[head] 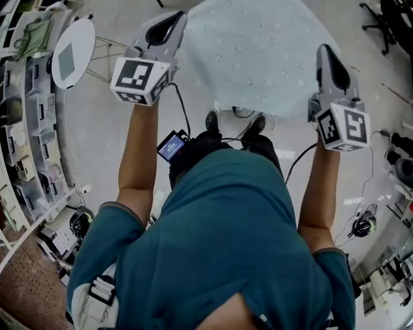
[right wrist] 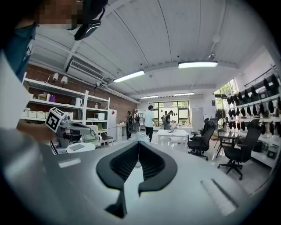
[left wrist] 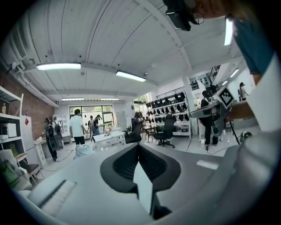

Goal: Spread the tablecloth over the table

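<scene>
Left gripper (head: 171, 19) and right gripper (head: 325, 53) each have jaws clamped shut on an edge of the pale dotted tablecloth (head: 251, 58), which is stretched out between them.

tablecloth (head: 251, 58): beyond the person, hanging between the two grippers
left gripper (head: 173, 22): at the cloth's left edge
right gripper (head: 324, 57): at the cloth's right edge
round table (head: 72, 48): left of the left gripper
shelves (head: 26, 129): along the far left
</scene>
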A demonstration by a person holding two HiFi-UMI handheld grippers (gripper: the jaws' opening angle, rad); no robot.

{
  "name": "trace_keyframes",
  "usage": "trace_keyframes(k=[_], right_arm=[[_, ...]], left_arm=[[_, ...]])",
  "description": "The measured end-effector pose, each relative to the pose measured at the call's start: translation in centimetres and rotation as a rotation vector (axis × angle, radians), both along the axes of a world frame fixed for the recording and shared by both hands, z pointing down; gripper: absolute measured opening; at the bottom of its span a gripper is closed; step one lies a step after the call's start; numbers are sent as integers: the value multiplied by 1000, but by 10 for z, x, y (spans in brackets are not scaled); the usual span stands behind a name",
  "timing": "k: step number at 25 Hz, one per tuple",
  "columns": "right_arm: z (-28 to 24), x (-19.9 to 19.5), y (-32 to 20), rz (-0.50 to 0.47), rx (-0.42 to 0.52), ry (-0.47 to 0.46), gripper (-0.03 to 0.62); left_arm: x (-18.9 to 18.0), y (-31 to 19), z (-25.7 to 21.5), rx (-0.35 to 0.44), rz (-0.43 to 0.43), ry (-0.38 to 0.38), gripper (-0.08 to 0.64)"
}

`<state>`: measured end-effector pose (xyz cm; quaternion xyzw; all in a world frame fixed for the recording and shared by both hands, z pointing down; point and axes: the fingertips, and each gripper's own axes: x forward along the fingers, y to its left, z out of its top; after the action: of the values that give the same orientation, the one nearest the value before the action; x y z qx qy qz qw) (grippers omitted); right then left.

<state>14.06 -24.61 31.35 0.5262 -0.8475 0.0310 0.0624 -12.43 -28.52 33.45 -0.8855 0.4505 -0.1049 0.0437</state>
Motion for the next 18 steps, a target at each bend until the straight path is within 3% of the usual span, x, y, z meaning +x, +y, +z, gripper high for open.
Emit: trace_keyframes(k=[10,18], right_arm=[[-100,-61,37,-27,138,45,10],[-140,-74,68,-16,182,75,9]], left_arm=[[-32,44,-97,144,110,58,0],[-51,63,-119,195,151,85,0]])
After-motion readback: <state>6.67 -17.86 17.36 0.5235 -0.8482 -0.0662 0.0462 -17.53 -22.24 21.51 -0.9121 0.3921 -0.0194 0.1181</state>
